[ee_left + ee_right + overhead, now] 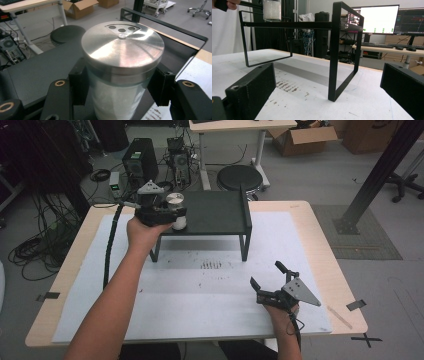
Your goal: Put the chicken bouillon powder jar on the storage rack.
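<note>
Black jaws of your left gripper (pixel 167 214) clamp the glass shaker (pixel 120 75) from both sides, just under its brushed-steel lid (pixel 122 45). You hold it upright, with white grains inside, at the left end of the black metal shelf (pixel 215 215). Your right gripper (pixel 270 279) rests on the white mat (pixel 200 295), jaws wide apart, nothing between them.

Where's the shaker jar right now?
In the high view the shaker jar is clamped in the left gripper at the front left corner of the black rack; its base appears to sit at the rack's top edge.
</note>
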